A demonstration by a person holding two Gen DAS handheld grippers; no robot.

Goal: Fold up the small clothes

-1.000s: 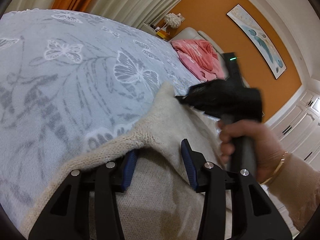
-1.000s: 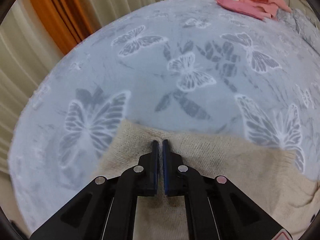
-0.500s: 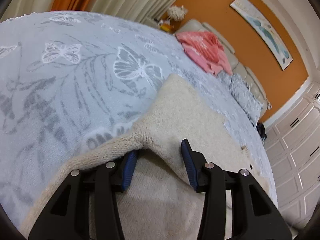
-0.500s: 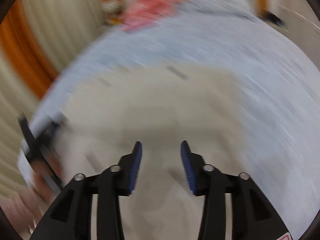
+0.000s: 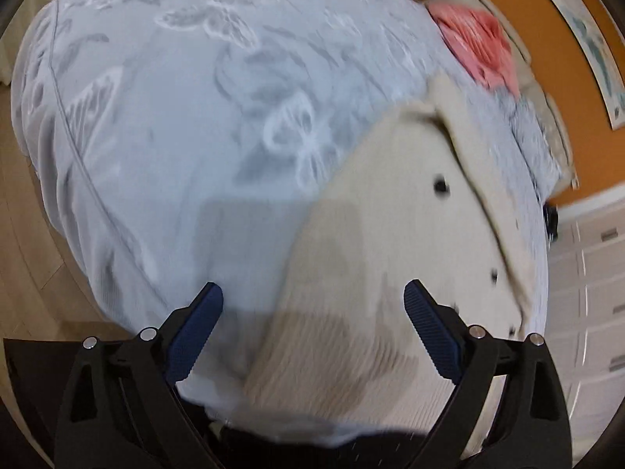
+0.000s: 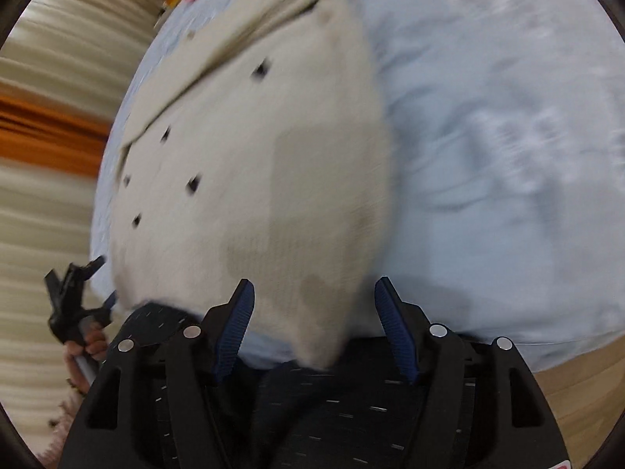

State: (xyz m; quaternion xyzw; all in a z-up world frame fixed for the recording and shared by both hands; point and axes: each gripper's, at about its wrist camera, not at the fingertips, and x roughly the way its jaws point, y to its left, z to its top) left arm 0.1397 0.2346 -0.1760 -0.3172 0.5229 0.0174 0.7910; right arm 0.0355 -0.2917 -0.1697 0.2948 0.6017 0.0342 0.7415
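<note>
A cream knit cardigan (image 5: pixel 390 215) with dark buttons lies flat on the light blue butterfly bedspread (image 5: pixel 175 136), its hem at the bed's near edge. My left gripper (image 5: pixel 312 305) hovers over that hem. Its jaws are opening wide and nothing is pressed between the pads. In the right wrist view the cardigan (image 6: pixel 254 156) stretches away from my right gripper (image 6: pixel 312 308), whose jaws are also opening and hold nothing. A corner of the hem hangs below and between its fingers. The left gripper (image 6: pixel 74 269) shows small at the left edge, held by a hand.
A pink garment (image 5: pixel 480 51) lies at the bed's far end near the orange wall (image 5: pixel 578 148). White cabinets (image 5: pixel 593 293) stand to the right. Pale curtains (image 6: pixel 47 195) hang beyond the bed. The person's dark patterned clothing (image 6: pixel 312 402) is right at the bed edge.
The left gripper has let go of the cardigan's edge, opened wide and drawn back to the bed's near edge. The right gripper went from shut to open and swung round over the hem.
</note>
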